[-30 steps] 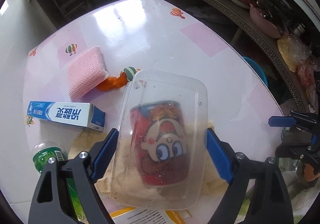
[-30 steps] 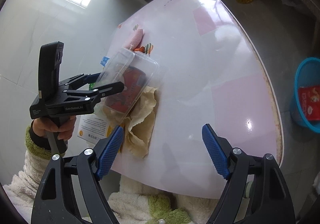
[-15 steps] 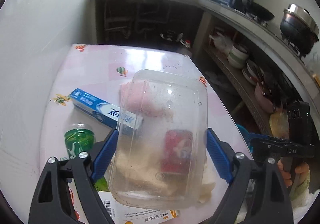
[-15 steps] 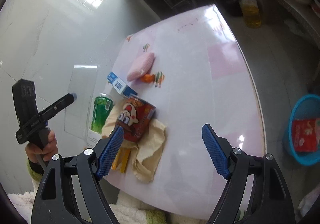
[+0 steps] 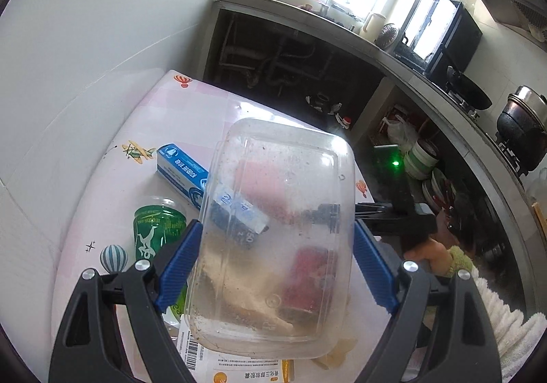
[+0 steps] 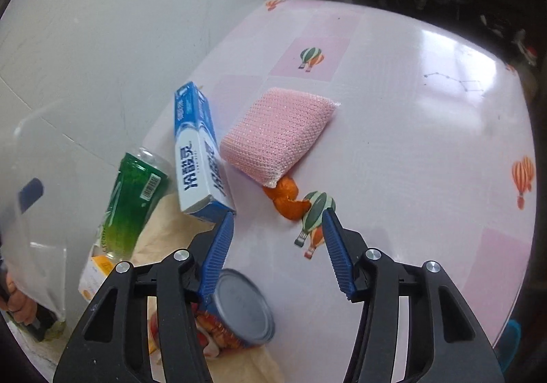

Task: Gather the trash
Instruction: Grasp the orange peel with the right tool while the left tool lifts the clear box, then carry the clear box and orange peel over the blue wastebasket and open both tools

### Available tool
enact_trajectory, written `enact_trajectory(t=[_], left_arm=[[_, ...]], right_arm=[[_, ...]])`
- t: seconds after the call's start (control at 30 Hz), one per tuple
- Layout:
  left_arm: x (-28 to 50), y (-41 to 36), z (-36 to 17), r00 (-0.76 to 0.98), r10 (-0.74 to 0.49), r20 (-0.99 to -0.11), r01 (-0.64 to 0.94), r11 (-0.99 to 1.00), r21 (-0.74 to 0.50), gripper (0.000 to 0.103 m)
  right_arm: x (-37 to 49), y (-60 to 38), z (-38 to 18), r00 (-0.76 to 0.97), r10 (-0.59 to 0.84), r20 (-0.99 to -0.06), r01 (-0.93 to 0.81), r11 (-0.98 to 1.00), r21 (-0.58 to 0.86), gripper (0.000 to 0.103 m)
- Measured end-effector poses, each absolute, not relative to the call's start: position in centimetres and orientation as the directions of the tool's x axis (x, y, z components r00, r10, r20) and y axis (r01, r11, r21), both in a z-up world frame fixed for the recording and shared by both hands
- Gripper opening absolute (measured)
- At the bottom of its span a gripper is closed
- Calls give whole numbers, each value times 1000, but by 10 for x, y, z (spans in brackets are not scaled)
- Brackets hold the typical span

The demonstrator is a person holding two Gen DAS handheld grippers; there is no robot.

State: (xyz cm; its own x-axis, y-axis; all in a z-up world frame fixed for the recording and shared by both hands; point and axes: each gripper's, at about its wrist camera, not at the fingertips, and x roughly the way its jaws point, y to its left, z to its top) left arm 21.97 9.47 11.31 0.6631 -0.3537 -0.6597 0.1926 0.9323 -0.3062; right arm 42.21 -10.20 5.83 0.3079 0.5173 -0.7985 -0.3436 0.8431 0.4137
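Overhead, a clear plastic container [image 5: 273, 239] was clamped between the blue pads of the left gripper [image 5: 273, 266], lifted above the table's [image 6: 410, 130] near edge. Meanwhile, the right gripper [image 6: 277, 246] was held with jaws wide above that edge, a red can [image 6: 239, 314] standing just below its left finger [image 6: 215, 256].

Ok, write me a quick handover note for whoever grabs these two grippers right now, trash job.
Left gripper: shut on the clear plastic container, held up above the table.
Right gripper: open, empty, low over the red can.
On the table: red can standing on the beige cloth, green bottle lying down, toothpaste box, pink sponge, orange peel.
Done: container picked up.
Left: bin the container, then likely grab the can, bottle, box and peel.
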Motion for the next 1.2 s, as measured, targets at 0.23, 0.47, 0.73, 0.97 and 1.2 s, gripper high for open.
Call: enact_trajectory(t=[0.23,0.47,0.73,0.97,1.2], left_arm=[[223,95,113,672,-344,-656,189,936,-297,84],[223,89,114,670,-352,-653,198,933,-300,84],[219,76,118,669,-363,-648,223,930,-292,84],[209,33,128,624,-451,-639,347,892,-290,84],[210,-76,122,451,-609,-652,572,758,-313,84]], right_arm=[[435,-66,39,260,396,-881,-453,855,251,36],[426,-65,38,274,364,-890,-455,864,214,8],[384,-123,38,304,415,-857,-314,893,322,5],[288,-238,73,518,444,-731,-49,868,494,5],[146,-368,49,639,236,-732,359,750,555,5]])
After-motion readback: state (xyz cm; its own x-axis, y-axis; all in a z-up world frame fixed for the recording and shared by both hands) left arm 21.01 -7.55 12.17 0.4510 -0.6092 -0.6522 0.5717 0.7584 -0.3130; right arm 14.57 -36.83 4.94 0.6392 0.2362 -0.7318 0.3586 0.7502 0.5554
